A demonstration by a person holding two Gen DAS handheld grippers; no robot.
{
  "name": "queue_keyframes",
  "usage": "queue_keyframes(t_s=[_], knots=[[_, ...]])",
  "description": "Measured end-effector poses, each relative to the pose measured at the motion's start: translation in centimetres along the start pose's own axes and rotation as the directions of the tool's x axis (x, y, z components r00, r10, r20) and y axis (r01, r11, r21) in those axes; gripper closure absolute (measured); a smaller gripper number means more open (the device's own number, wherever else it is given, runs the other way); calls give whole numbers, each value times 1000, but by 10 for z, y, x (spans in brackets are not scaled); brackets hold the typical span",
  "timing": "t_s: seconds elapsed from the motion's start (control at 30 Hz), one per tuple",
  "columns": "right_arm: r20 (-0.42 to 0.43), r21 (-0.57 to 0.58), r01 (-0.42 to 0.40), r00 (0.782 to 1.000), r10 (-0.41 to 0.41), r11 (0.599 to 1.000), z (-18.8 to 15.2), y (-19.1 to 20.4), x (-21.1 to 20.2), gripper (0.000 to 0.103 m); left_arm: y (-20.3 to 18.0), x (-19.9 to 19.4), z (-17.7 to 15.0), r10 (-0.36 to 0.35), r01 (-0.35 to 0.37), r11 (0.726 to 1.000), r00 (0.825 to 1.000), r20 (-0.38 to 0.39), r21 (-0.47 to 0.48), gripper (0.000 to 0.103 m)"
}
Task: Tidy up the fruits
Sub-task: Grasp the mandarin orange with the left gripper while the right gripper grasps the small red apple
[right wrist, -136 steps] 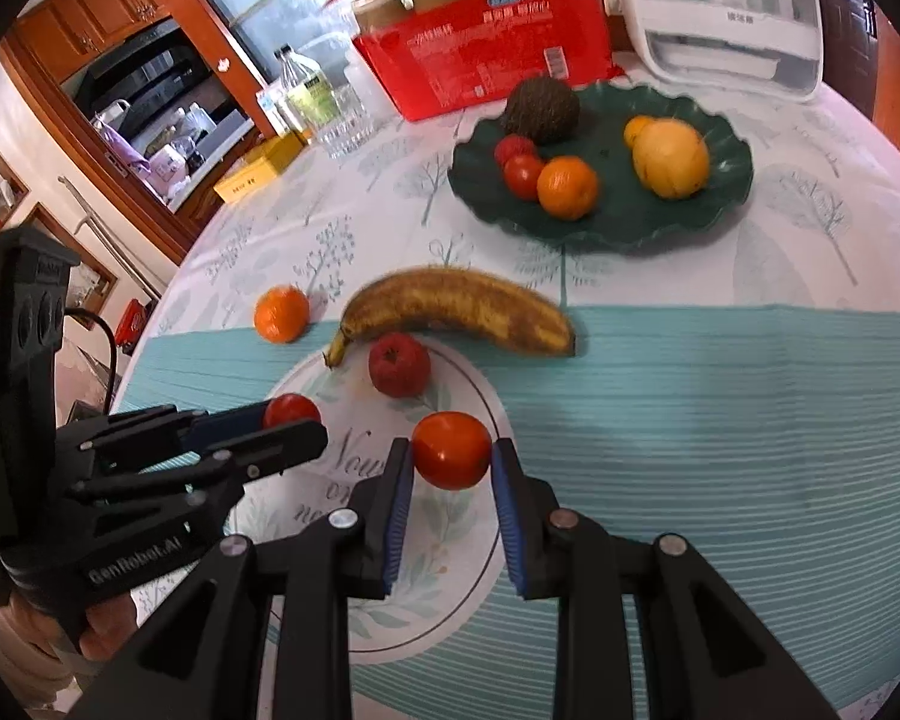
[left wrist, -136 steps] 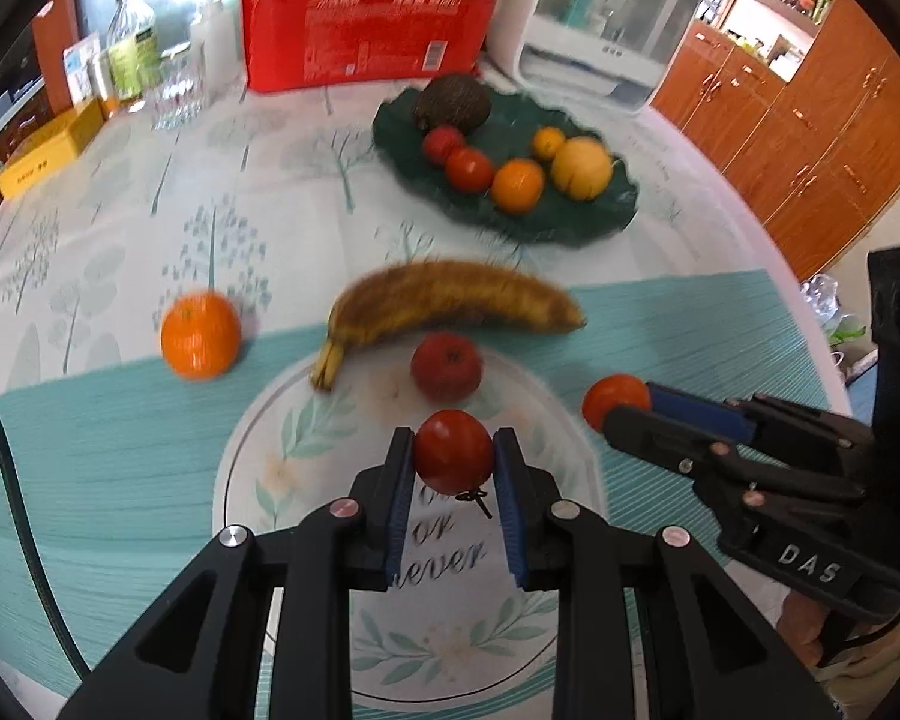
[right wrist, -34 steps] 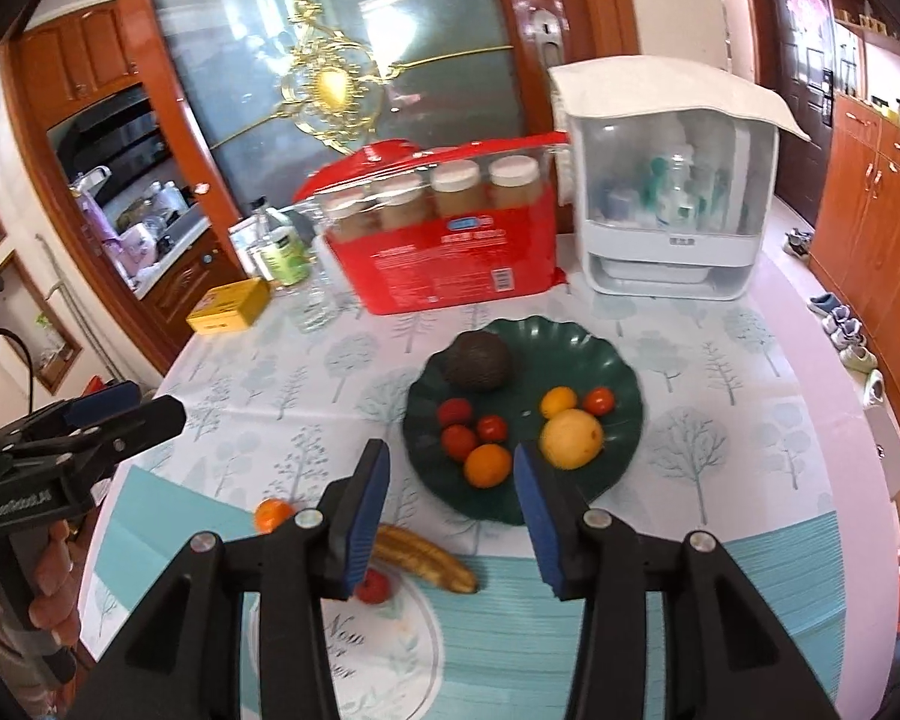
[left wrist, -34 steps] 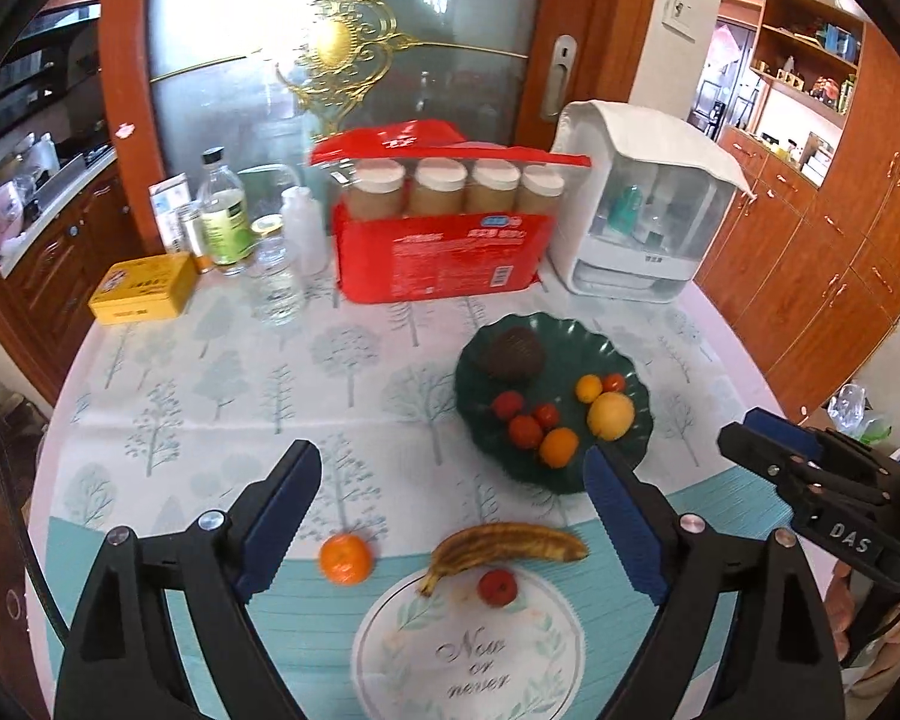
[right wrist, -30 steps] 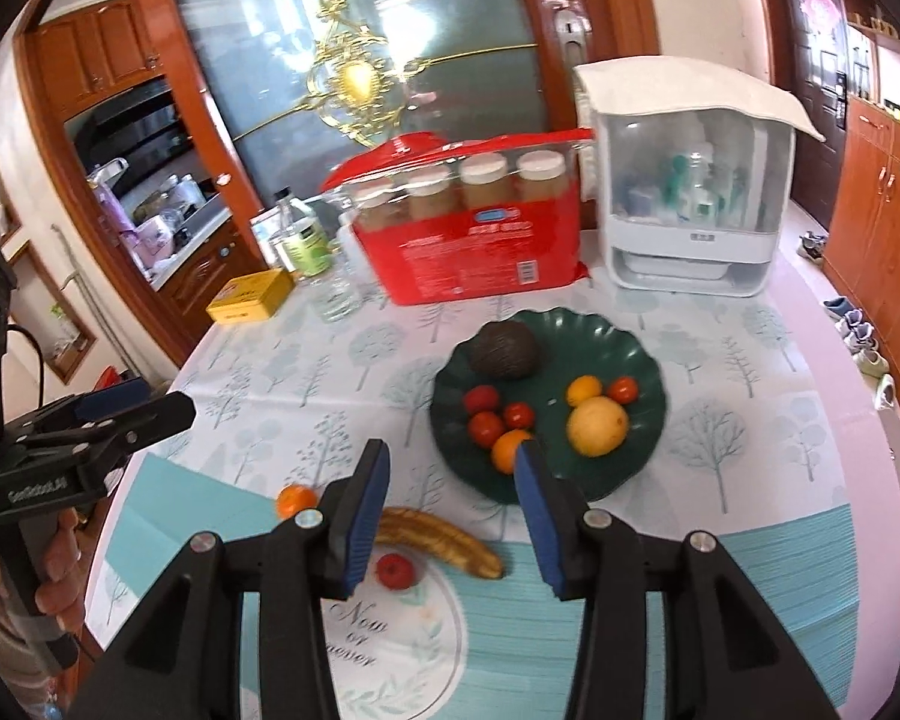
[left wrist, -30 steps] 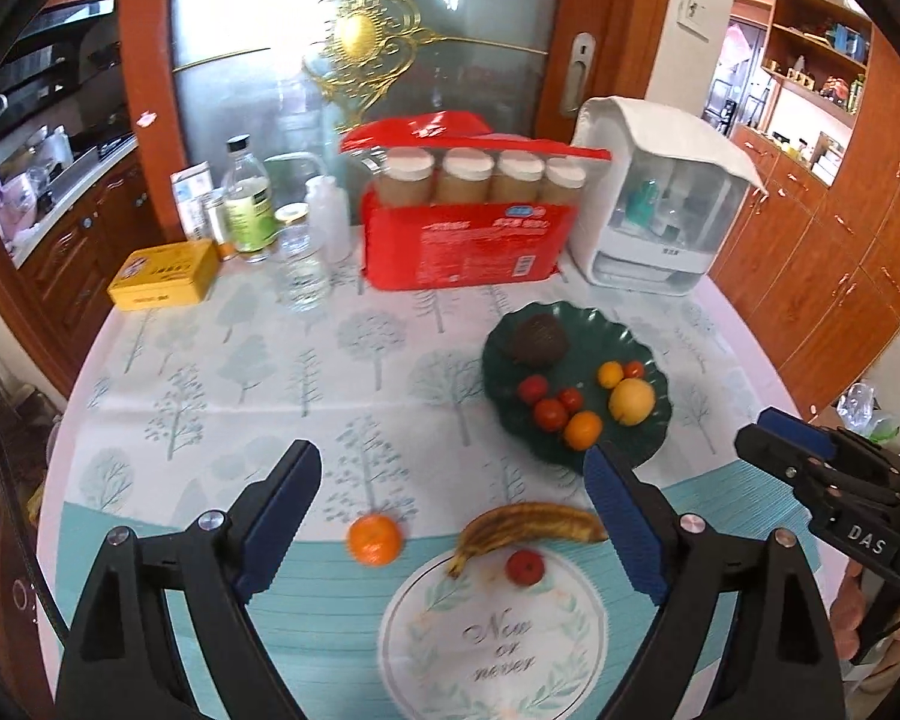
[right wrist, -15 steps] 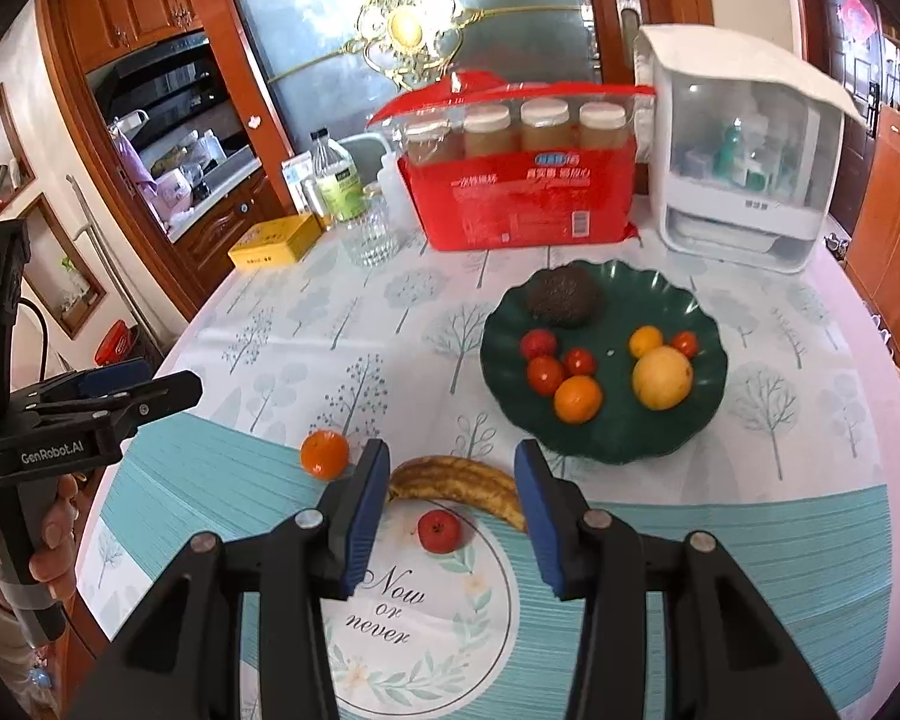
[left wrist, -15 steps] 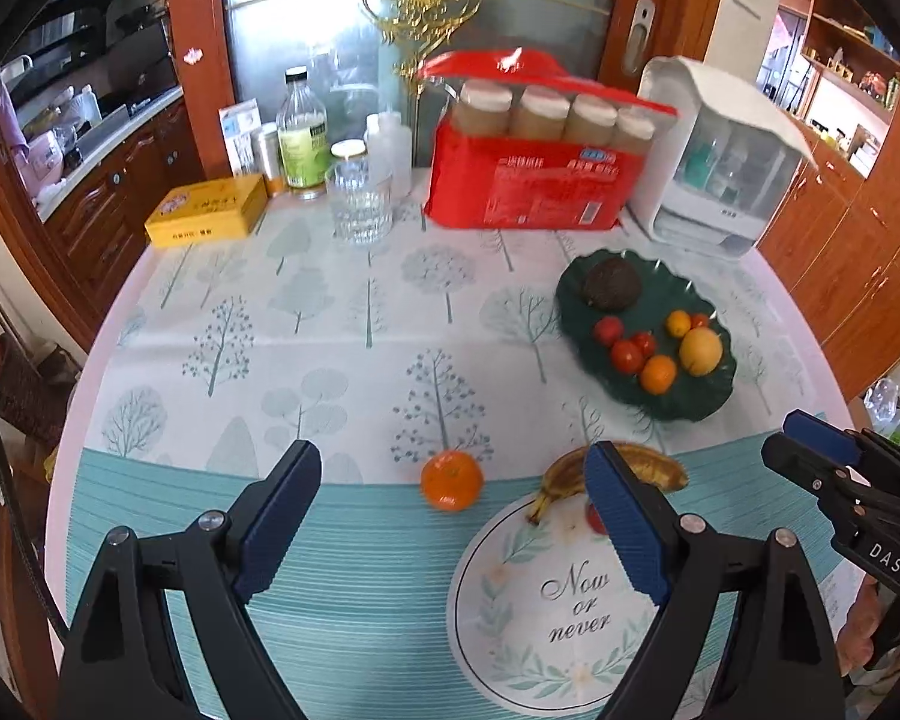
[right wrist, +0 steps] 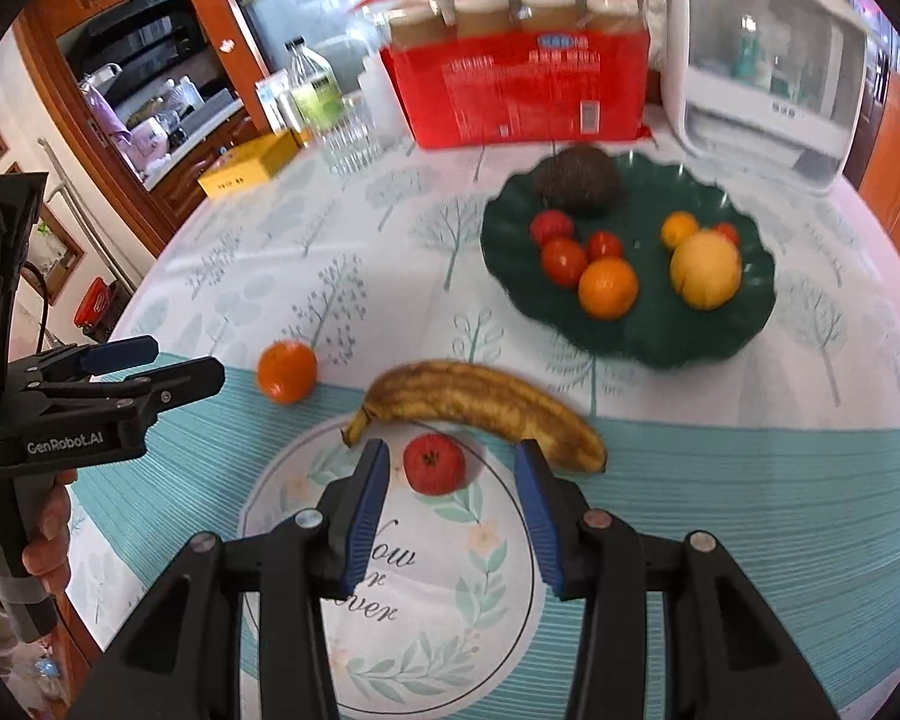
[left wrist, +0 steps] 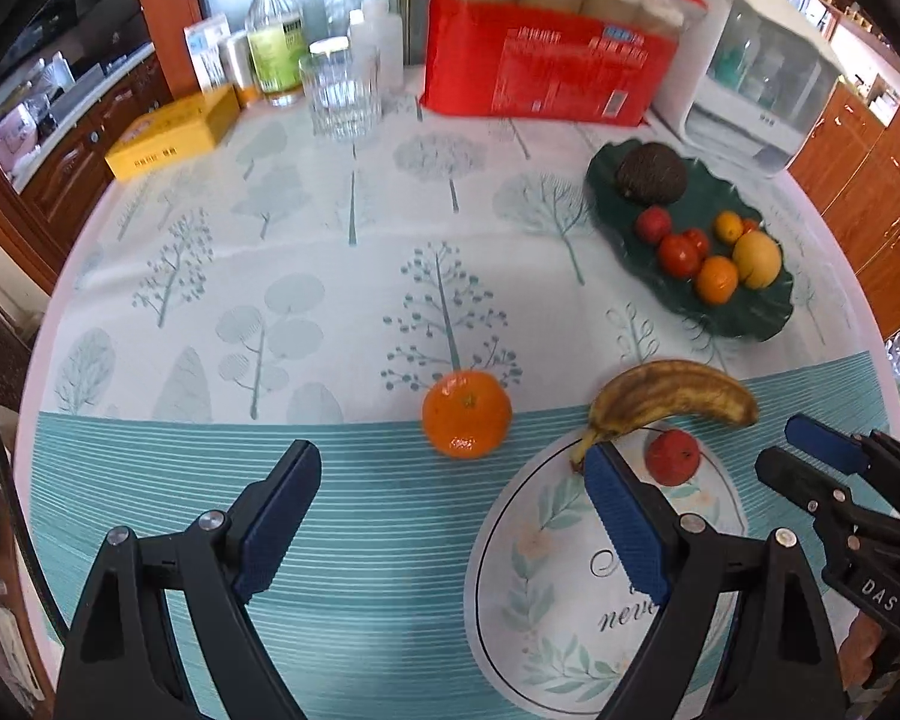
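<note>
Hovering apart-jawed: left gripper (left wrist: pixel 450 516) before orange (left wrist: pixel 467 414), right gripper (right wrist: pixel 450 486) flanking red fruit (right wrist: pixel 435 464).

The right claw (right wrist: pixel 450 492) hangs with its jaws apart above a round white mat (right wrist: pixel 426 618) on the tabletop (right wrist: pixel 750 480). A small red fruit (right wrist: pixel 435 463) sits on the mat in line with the gap, just below a brown-spotted banana (right wrist: pixel 480 405). A loose orange (right wrist: pixel 287 371) lies to the banana's left. Beyond, a dark green plate (right wrist: pixel 744 324) holds an avocado (right wrist: pixel 576 181), tomatoes, oranges and a yellow fruit. The left claw (right wrist: pixel 150 366) shows at the left edge, empty, jaws parted.
</note>
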State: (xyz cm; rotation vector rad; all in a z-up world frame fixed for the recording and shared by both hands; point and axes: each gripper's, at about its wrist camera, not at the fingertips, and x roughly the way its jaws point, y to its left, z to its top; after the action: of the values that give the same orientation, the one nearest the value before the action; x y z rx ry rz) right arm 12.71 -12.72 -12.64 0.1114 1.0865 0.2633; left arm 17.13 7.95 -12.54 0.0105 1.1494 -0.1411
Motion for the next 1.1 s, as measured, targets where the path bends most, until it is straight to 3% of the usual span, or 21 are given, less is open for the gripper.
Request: queue_keyframes(t_s=[0.43,0.63,1.0,1.1], knots=[[-66,-12,-29,997,28,1000,-10,5,42,59,3,59,6,-10,6,998,998,-64,-62,15],[-73,-27,-26,997,24,999,-9,10,55,59,2,72,10,-11,7,997,998,-57,-75,21],[-71,-57,-13,997,9,998,-11,14,68,61,-4,81,13,-3,1,999,999,-40,-50,57],[-70,-64,-3,998,-1,998,-11,14,70,68,-6,81,13,7,-9,999,1000,-29,-42,57]])
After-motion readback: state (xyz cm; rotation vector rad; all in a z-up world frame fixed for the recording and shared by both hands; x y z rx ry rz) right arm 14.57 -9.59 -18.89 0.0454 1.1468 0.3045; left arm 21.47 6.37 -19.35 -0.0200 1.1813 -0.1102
